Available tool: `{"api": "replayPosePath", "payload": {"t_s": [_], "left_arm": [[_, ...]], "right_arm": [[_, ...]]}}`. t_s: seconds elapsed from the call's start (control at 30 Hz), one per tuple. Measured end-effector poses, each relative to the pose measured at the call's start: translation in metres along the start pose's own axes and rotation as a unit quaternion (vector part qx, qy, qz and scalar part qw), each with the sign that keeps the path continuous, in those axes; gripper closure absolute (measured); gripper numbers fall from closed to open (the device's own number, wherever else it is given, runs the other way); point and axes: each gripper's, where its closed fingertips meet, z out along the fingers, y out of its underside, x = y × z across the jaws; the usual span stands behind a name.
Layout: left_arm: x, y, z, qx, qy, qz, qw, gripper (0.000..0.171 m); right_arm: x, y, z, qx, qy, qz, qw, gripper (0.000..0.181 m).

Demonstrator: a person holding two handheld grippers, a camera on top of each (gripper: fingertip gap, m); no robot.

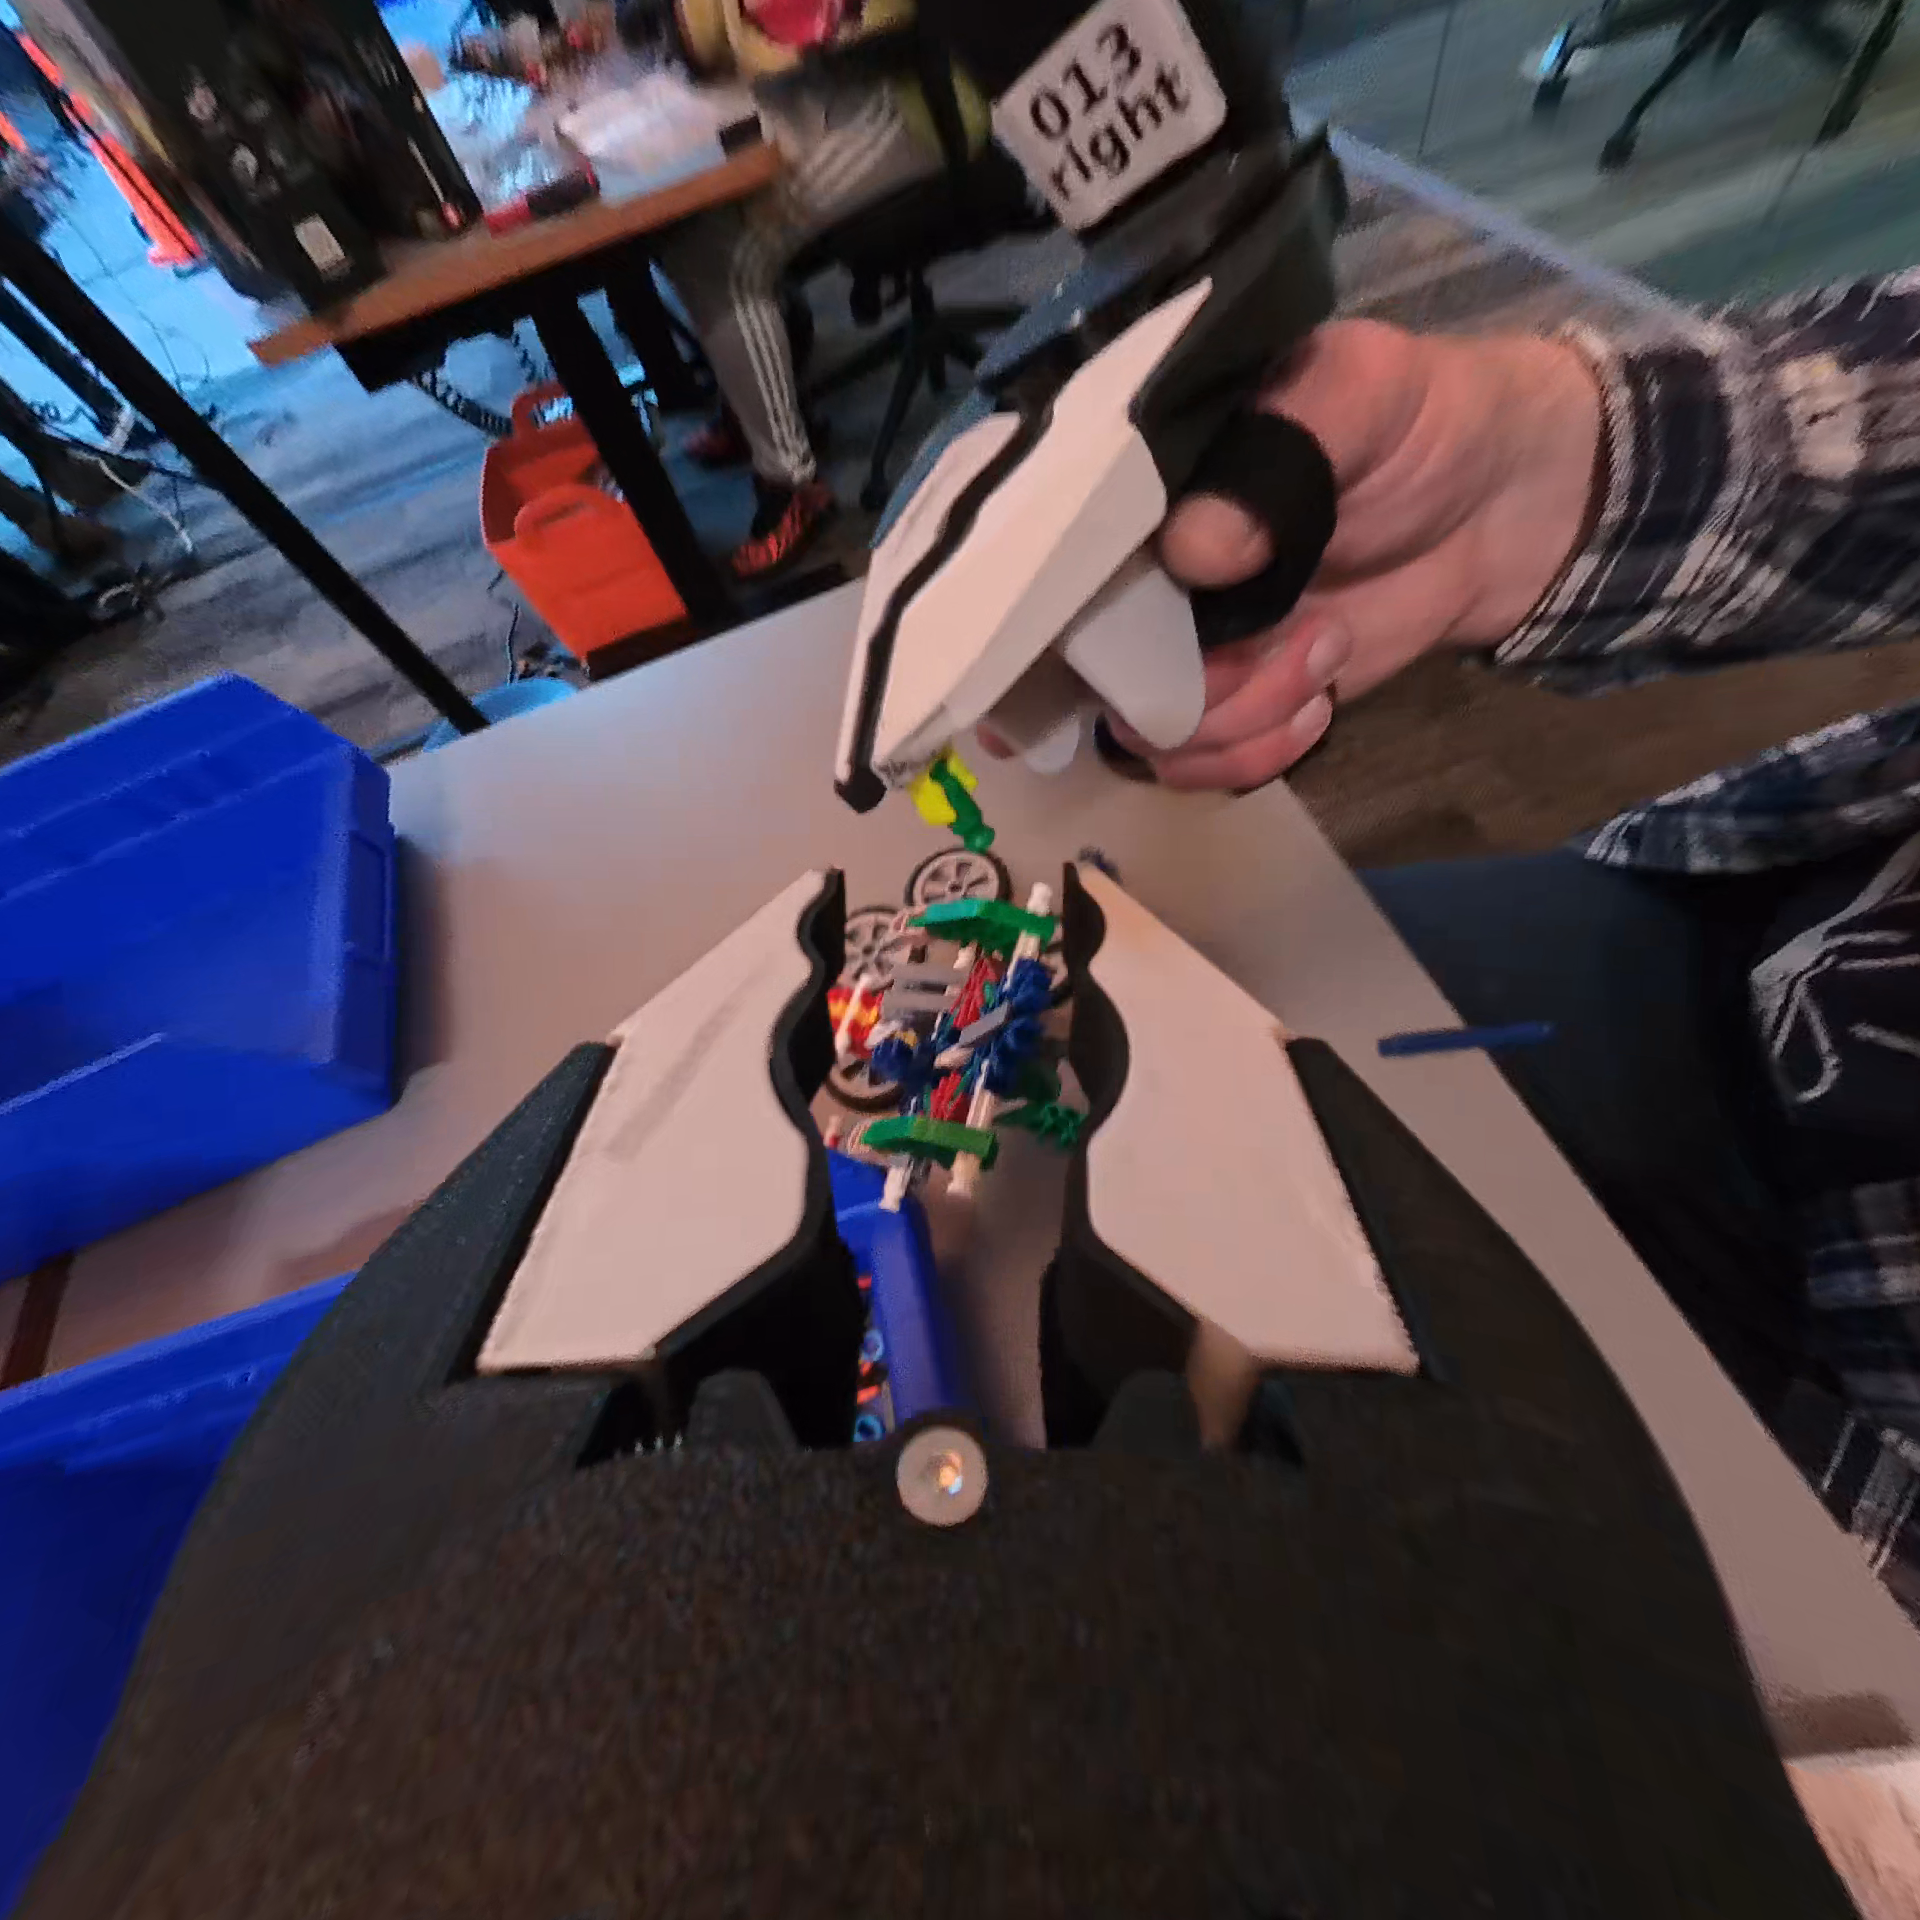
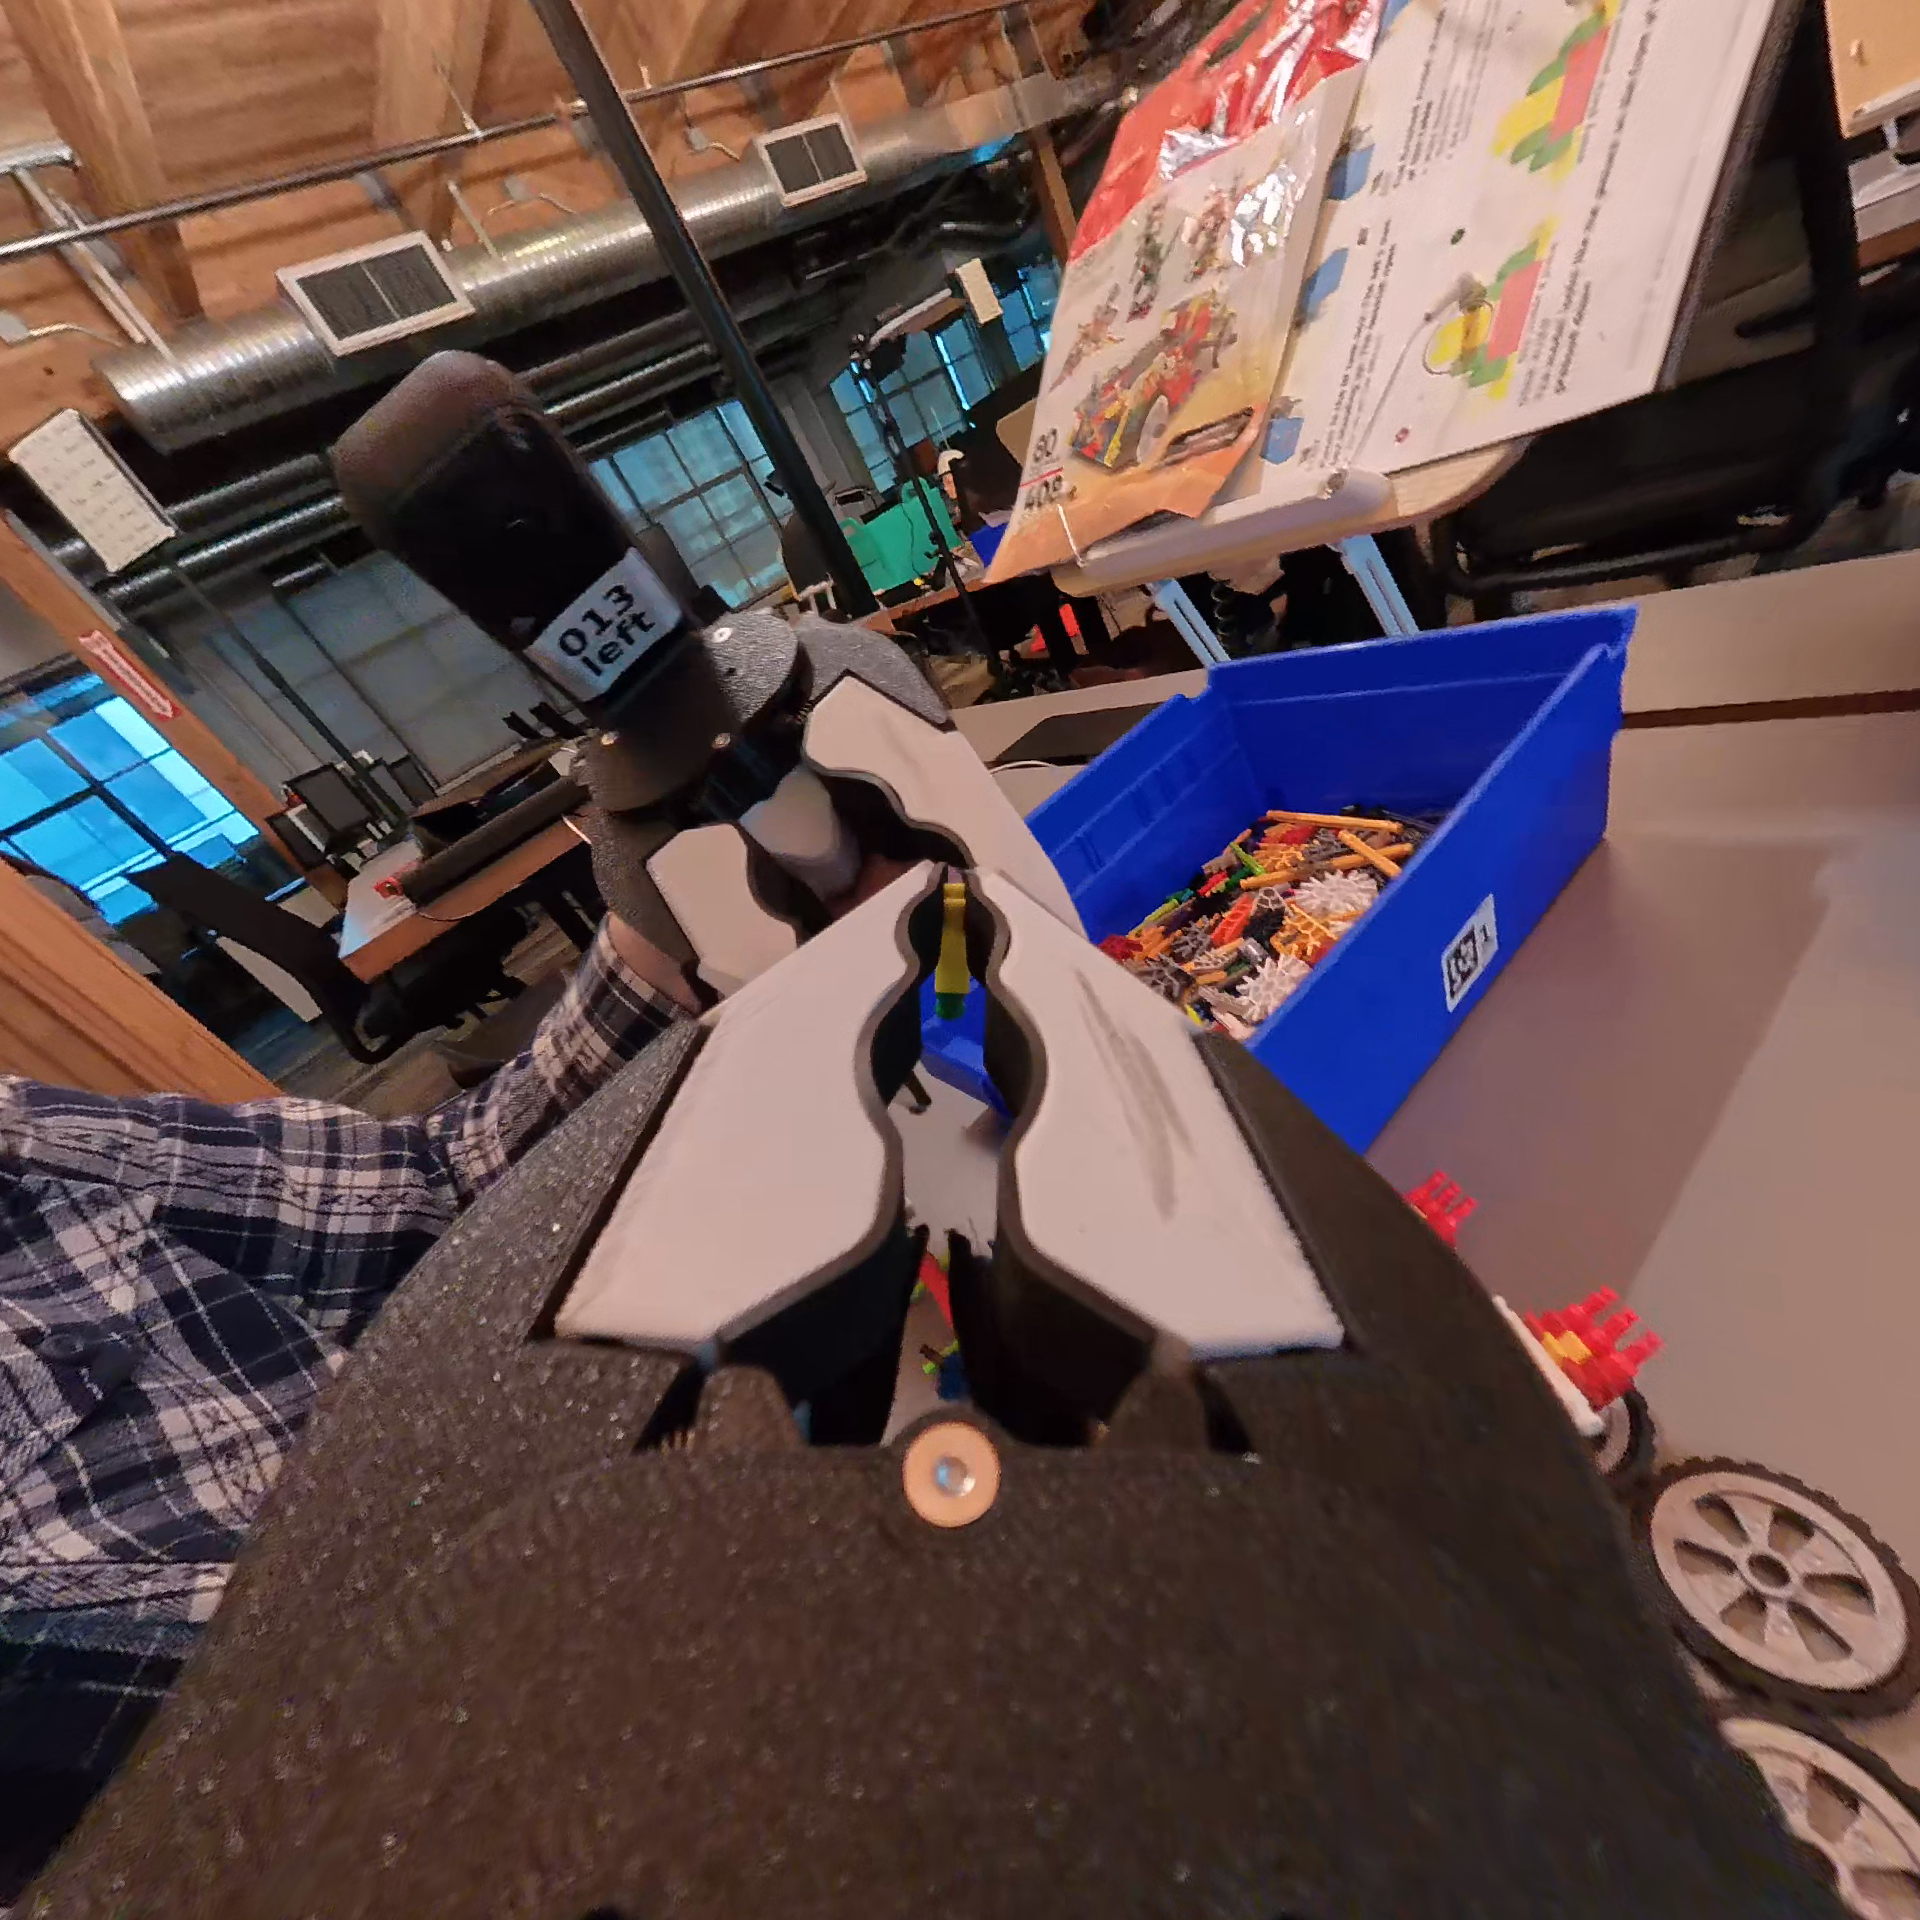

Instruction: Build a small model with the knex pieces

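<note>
Yellow-green rod pinched, right hand-held gripper tilted | left hand-held gripper spread

A wooden ceiling with heavy beams spans the room, and under it runs a ribbed silver duct fitted with white vent grilles. Tall gridded windows glow blue with daylight along the far wall, with dark office chairs and wood-topped desks standing before them. From the other side, a brown-topped table on black legs stands on a grey floor, an orange bin beside its leg, and a dark slanted pole rises toward the ceiling.
</note>
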Motion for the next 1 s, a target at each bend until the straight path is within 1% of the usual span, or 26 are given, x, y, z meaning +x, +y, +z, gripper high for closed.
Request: {"api": "replayPosePath", "payload": {"t_s": [0.07,0.1,0.17,0.2,0.23,0.37,0.47,0.6,0.7,0.77,0.83,1.0], "left_arm": [[0.003,-0.010,-0.001,0.025,0.012,-0.015,1.000,0.136],[0.004,-0.015,-0.001,0.040,0.017,-0.020,0.999,0.143],[0.006,-0.022,-0.001,0.065,0.029,-0.037,0.997,0.147],[0.006,-0.023,0.000,0.071,0.034,-0.041,0.996,0.149],[0.007,-0.023,0.000,0.074,0.037,-0.043,0.996,0.155],[0.009,-0.028,0.001,0.091,0.047,-0.050,0.994,0.163],[0.009,-0.028,0.001,0.095,0.050,-0.053,0.993,0.165],[0.008,-0.034,-0.002,0.122,0.062,-0.071,0.988,0.167],[0.010,-0.038,-0.006,0.139,0.078,-0.082,0.984,0.165],[0.008,-0.041,-0.010,0.153,0.082,-0.094,0.980,0.163],[0.005,-0.045,-0.014,0.168,0.083,-0.104,0.977,0.165],[0.004,-0.046,-0.013,0.172,0.079,-0.109,0.976,0.167]], "right_arm": [[-0.008,-0.004,0.001,0.007,-0.012,-0.008,1.000,0.180],[-0.011,-0.006,0.001,0.011,-0.018,-0.013,1.000,0.180],[-0.014,-0.007,0.002,0.013,-0.020,-0.021,0.999,0.180],[-0.015,-0.008,0.002,0.015,-0.021,-0.022,0.999,0.179],[-0.016,-0.010,0.002,0.018,-0.023,-0.022,0.999,0.179],[-0.021,-0.016,0.002,0.036,-0.029,-0.034,0.998,0.179],[-0.021,-0.017,0.003,0.039,-0.030,-0.040,0.998,0.179],[-0.022,-0.021,0.003,0.052,-0.033,-0.045,0.997,0.179],[-0.024,-0.024,0.002,0.057,-0.035,-0.051,0.996,0.179],[-0.025,-0.029,-0.001,0.073,-0.031,-0.061,0.995,0.179],[-0.024,-0.031,-0.002,0.073,-0.029,-0.063,0.995,0.179],[-0.023,-0.031,-0.001,0.073,-0.026,-0.067,0.995,0.179]]}}
